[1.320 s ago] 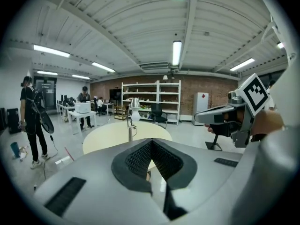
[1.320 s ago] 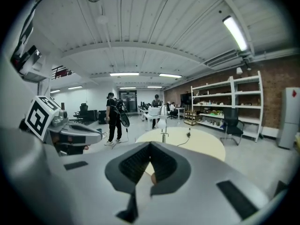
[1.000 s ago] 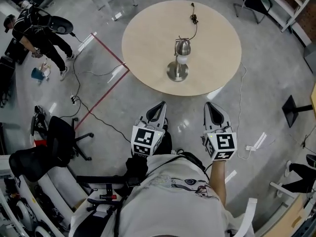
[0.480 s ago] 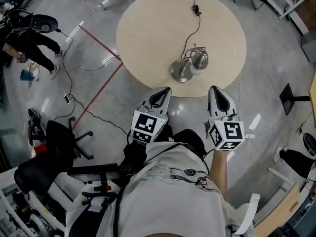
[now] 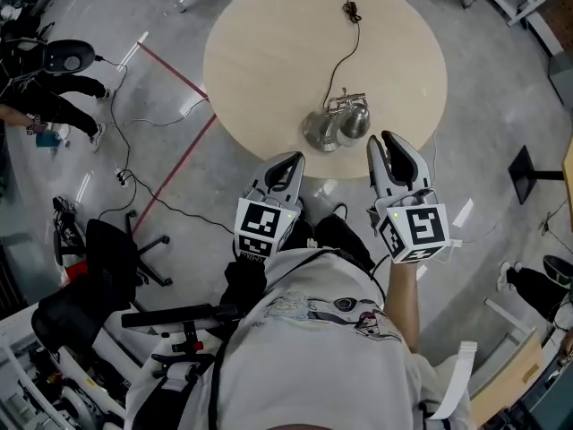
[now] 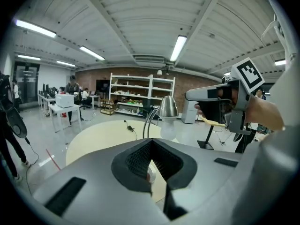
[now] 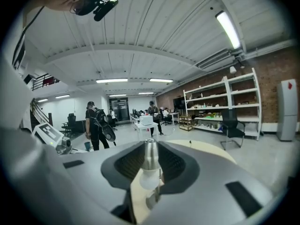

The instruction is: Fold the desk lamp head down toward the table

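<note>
Tools first. Right tool (image 5: 387,139): jaws a narrow slot apart, just been opening, nothing between the pads, nothing held. Its own view looks through that slot at the lamp head (image 5: 354,119), which sits ahead of the tips, not inside them. Left tool (image 5: 287,159): tips together, empty.

Both tools are held out in front of the person at the 6 o'clock rim of the desk (image 5: 277,52), marker cubes facing up. Left tool is at 7 o'clock of the lamp. Right tool is at 5 o'clock of it, near the head. Head view shows no contact.

Desk lamp (image 5: 333,125) stands on the round desk, close to that 6 o'clock rim. Base (image 5: 320,133) is a metal disc, and in head view the lamp head lies at 3 o'clock of it. Left tool view shows the head raised off the desktop, not folded down. Its metal shade opens downward with the white bulb (image 6: 168,129) under it, carried on a curved arm (image 6: 149,121).

Cord (image 5: 343,56) runs from the lamp toward 12 o'clock across the desk and ends in a plug bundle (image 5: 349,9).

On the floor, a red tape line (image 5: 179,167) lies at 9 o'clock of the desk and a black office chair (image 5: 103,258) at 8 o'clock. A person (image 5: 40,110) stands at far 9 o'clock. Shelving (image 6: 140,95) lines the back wall in left tool view.
</note>
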`<move>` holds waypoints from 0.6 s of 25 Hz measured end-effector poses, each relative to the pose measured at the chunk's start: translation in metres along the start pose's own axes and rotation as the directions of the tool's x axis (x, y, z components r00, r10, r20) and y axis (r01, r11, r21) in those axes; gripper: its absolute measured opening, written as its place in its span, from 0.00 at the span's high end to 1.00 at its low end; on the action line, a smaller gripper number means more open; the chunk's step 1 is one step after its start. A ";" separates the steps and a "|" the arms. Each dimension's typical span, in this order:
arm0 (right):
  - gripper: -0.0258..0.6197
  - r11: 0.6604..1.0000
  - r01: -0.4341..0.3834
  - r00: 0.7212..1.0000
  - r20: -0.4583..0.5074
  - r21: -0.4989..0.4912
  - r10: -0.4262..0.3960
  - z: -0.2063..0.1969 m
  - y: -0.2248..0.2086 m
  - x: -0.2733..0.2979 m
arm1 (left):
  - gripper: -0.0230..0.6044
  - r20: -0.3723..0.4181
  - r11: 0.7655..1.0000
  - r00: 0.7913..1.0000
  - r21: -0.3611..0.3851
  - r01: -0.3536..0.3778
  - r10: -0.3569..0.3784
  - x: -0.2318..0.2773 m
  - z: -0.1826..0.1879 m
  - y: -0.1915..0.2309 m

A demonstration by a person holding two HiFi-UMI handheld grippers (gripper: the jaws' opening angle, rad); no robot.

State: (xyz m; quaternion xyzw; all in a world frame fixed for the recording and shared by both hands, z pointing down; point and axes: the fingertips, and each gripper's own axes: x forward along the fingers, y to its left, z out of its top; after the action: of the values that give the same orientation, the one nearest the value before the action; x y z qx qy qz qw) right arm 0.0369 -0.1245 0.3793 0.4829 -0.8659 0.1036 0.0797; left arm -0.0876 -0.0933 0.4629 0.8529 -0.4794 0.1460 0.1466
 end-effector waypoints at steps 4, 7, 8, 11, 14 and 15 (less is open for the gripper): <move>0.70 0.997 -0.067 0.996 -0.055 -0.031 0.065 -0.003 0.008 0.017 | 0.96 -0.007 0.999 0.999 -0.022 -0.037 0.037 0.003 -0.002 0.007; 0.62 0.996 -0.074 0.994 -0.089 -0.040 0.070 -0.008 0.006 0.025 | 0.96 -0.007 0.998 0.999 -0.037 -0.050 0.050 0.006 -0.004 0.007; 0.60 0.997 -0.070 0.993 -0.093 -0.038 0.067 -0.008 0.005 0.027 | 0.96 -0.008 0.998 0.999 -0.042 -0.052 0.052 0.007 -0.005 0.007; 0.57 0.997 -0.071 0.992 -0.106 -0.042 0.066 -0.008 0.004 0.035 | 0.96 -0.014 0.997 0.999 -0.059 -0.051 0.050 0.008 -0.006 0.008; 0.56 0.995 -0.083 0.989 -0.125 -0.054 0.075 -0.007 0.009 0.044 | 0.96 -0.016 0.997 0.999 -0.060 -0.048 0.047 0.009 -0.004 0.009; 0.56 0.995 -0.084 0.988 -0.132 -0.055 0.076 -0.008 0.011 0.046 | 0.96 -0.016 0.997 0.999 -0.059 -0.049 0.048 0.009 -0.003 0.009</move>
State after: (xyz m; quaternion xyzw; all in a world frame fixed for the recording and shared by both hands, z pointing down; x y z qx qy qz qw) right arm 0.0041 -0.1550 0.3972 0.4373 -0.8803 0.1117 0.1463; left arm -0.0912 -0.1034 0.4706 0.8352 -0.5029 0.1416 0.1717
